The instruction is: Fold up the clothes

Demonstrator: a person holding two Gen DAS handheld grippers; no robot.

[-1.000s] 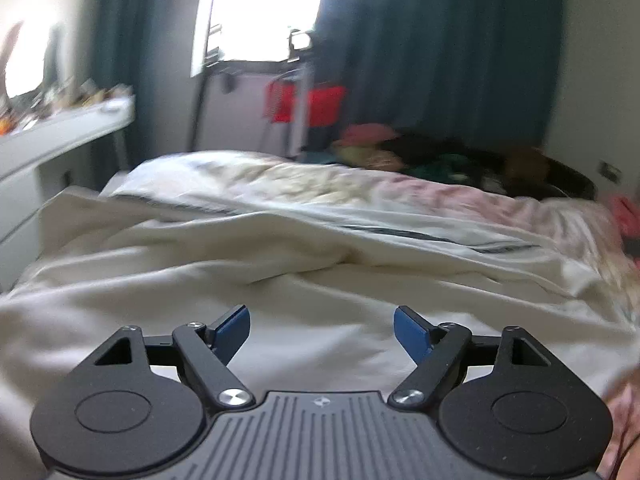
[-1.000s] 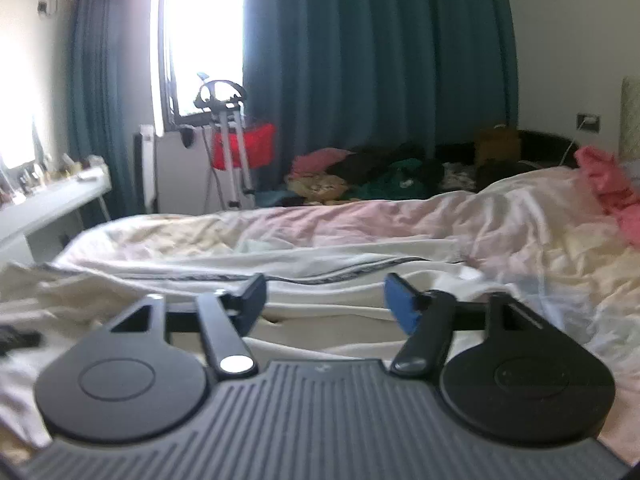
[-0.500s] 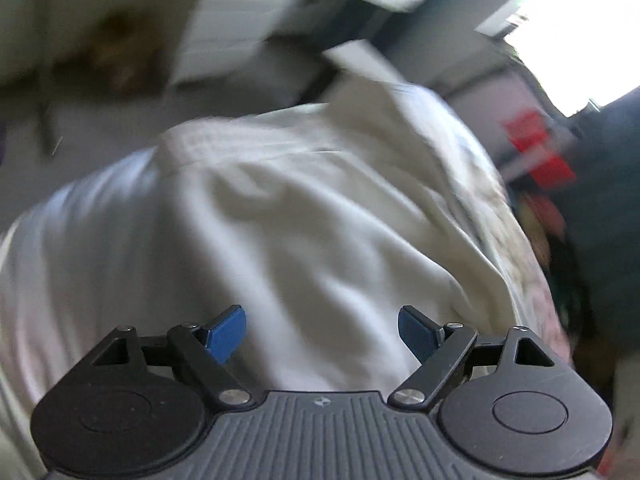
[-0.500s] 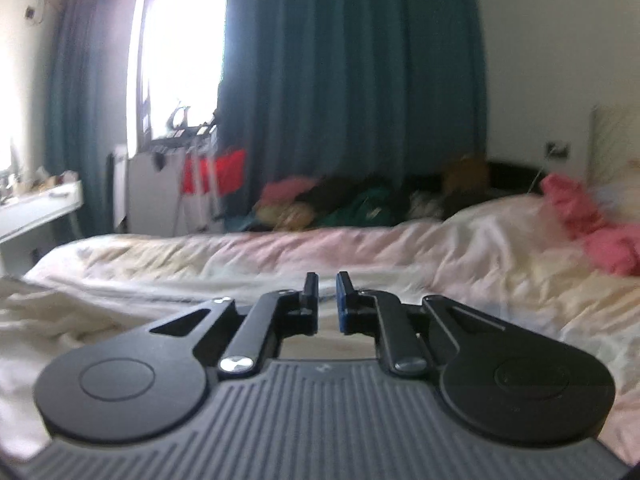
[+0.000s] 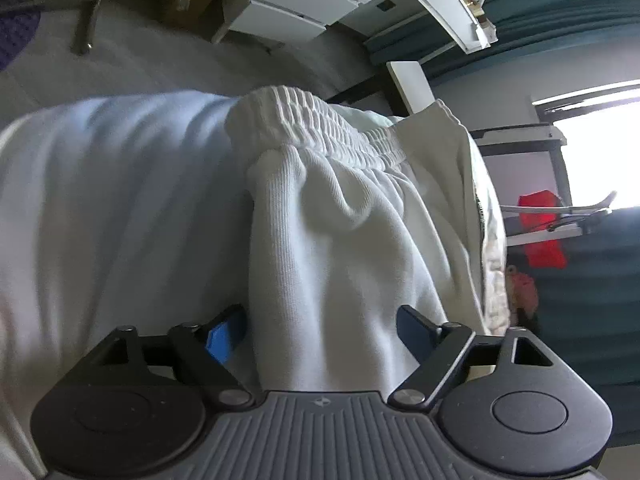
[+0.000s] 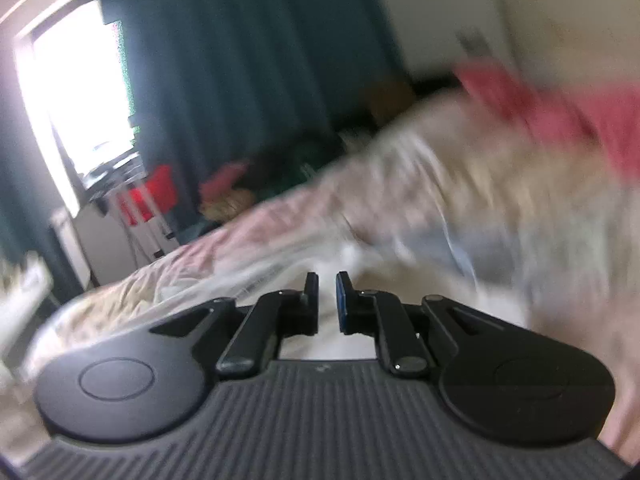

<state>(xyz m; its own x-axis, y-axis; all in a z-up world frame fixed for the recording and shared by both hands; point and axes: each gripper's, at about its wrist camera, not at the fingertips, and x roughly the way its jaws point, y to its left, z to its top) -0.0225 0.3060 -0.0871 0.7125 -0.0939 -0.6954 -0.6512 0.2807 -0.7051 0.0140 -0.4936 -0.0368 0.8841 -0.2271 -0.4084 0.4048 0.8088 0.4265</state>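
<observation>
Two black two-finger grippers show, one in each wrist view. The left gripper (image 5: 320, 330) has its blue-padded fingers (image 5: 224, 338) spread wide apart, and a thick fold of the white ribbed-knit garment with a gathered elastic waistband (image 5: 344, 216) lies between them, running up from the gripper body toward the waistband at the top. The fabric touches or hides the inner side of the left finger; the right finger stands just beside the fold, not pressing it. The garment lies over a pale blue-white bedsheet (image 5: 120, 184), which spreads to the left. Beyond are a white drawer unit (image 5: 296, 8), a grey floor (image 5: 160, 64), teal curtains (image 5: 580, 12) and a red cloth on a rack (image 5: 542, 228). The right gripper (image 6: 327, 300) has its fingers drawn nearly together with only a narrow slit between them and nothing visibly held there. Its view is heavily blurred: a rumpled floral bedcover (image 6: 400, 208), a pink cloth (image 6: 560, 108) at the right, dark teal drapes (image 6: 248, 60) and a bright window (image 6: 76, 92).
</observation>
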